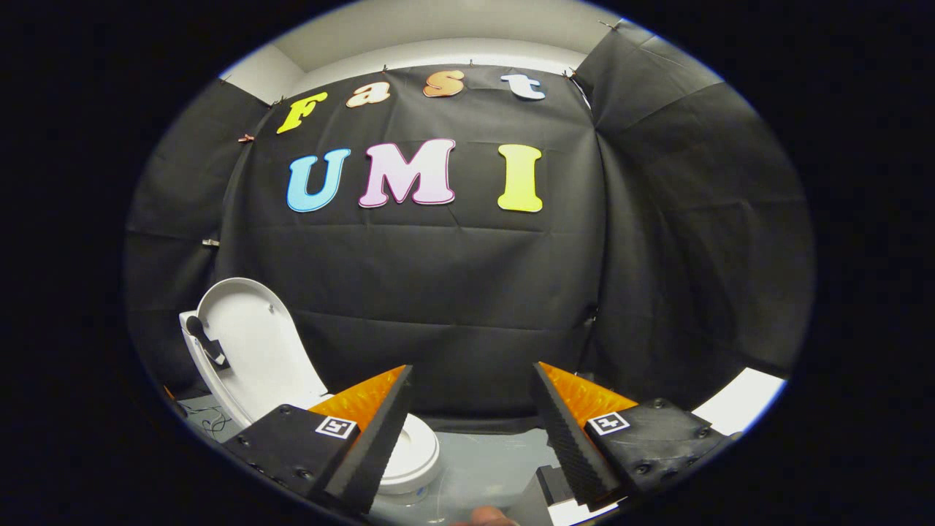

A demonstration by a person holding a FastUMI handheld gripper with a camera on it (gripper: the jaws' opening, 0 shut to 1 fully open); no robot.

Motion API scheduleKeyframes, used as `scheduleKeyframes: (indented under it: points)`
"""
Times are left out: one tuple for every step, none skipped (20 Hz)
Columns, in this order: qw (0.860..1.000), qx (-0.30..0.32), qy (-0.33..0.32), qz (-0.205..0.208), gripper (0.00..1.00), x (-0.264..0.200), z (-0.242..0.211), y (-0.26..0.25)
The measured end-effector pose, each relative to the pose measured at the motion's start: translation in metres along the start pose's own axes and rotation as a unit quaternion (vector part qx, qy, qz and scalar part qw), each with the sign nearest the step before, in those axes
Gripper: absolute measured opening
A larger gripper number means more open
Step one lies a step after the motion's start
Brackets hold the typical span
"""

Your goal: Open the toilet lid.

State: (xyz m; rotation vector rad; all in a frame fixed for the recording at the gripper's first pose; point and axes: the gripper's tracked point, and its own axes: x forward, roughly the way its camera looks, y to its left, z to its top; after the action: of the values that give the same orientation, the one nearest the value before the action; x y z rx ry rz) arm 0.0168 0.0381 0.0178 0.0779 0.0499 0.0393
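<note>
Two fingers of the gripper [471,431] stand spread and empty, and we find the toilet lid [252,351] already raised upright behind the toilet seat [413,453] beside the left finger, so we judge the task complete.

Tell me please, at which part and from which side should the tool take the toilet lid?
Probably the free curved top edge of the toilet lid, reached from the bowl side. The lid already stands raised and tilted back above the seat, so that thin rim is its most exposed part; the hinge end is hidden behind a finger. The tool is open, holding nothing, its fingers spread to the right of the lid.
</note>
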Motion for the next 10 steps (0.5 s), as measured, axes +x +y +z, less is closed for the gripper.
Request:
scheduleKeyframes:
  points:
    - [1.0, 0.002, -0.001, 0.001, 0.99, 0.0003, 0.0016, 0.0001]
    - [1.0, 0.004, -0.001, -0.001, 0.99, 0.0007, 0.0019, -0.0016]
    - [1.0, 0.006, 0.0, 0.001, 0.99, 0.0019, 0.0009, -0.0011]
    - [1.0, 0.009, 0.002, 0.002, 0.99, 0.0023, 0.0, 0.0008]
    - [1.0, 0.012, 0.001, 0.004, 0.99, 0.0026, 0.0003, 0.0007]
    - [1.0, 0.016, -0.003, 0.007, 0.99, 0.0024, 0.0016, 0.0028]
    - [1.0, 0.02, -0.004, 0.009, 0.99, 0.0028, 0.0016, 0.0041]
    - [1.0, 0.022, -0.002, 0.009, 0.99, 0.0038, -0.0011, 0.0042]
    - [1.0, 0.02, 0.001, 0.009, 0.99, 0.0044, -0.003, 0.0044]
    - [1.0, 0.017, 0.001, 0.008, 0.99, 0.0044, -0.0041, 0.0034]
